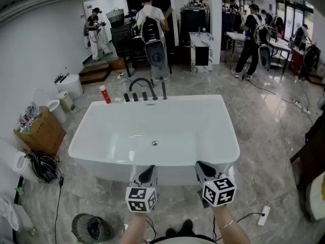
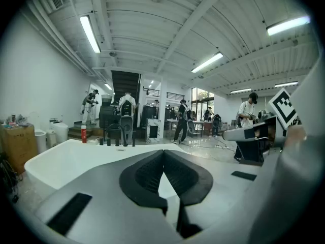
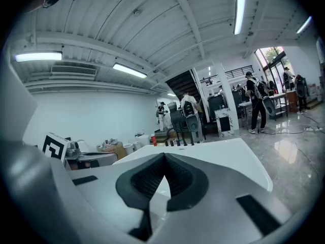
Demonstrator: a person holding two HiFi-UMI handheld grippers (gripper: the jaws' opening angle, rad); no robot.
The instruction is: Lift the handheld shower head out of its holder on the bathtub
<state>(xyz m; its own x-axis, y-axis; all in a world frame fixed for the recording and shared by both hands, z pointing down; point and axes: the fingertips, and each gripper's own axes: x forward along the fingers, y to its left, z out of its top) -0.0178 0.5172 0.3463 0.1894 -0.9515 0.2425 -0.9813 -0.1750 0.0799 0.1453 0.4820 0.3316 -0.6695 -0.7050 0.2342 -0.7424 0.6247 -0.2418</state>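
The white bathtub (image 1: 101, 151) fills the middle of the head view. On its far rim stand black fittings: an arched spout (image 1: 142, 82), several knobs, and at the right end the slim upright handheld shower head (image 1: 164, 90) in its holder. My left gripper (image 1: 151, 170) and right gripper (image 1: 201, 165) hover side by side over the near rim, far from the fittings, both shut with nothing in them. In the left gripper view the shut gripper (image 2: 163, 152) faces the shower head (image 2: 133, 140). Across the tub from the right gripper (image 3: 164, 155) stands the shower head (image 3: 192, 140).
A red bottle (image 1: 105, 94) stands on the tub's far left corner. At the left wall are a cardboard box (image 1: 41, 132), white bins (image 1: 68, 85) and coiled cables (image 1: 43, 166). A fan (image 1: 91, 229) and a power strip (image 1: 263, 215) lie on the floor. Several people stand beyond.
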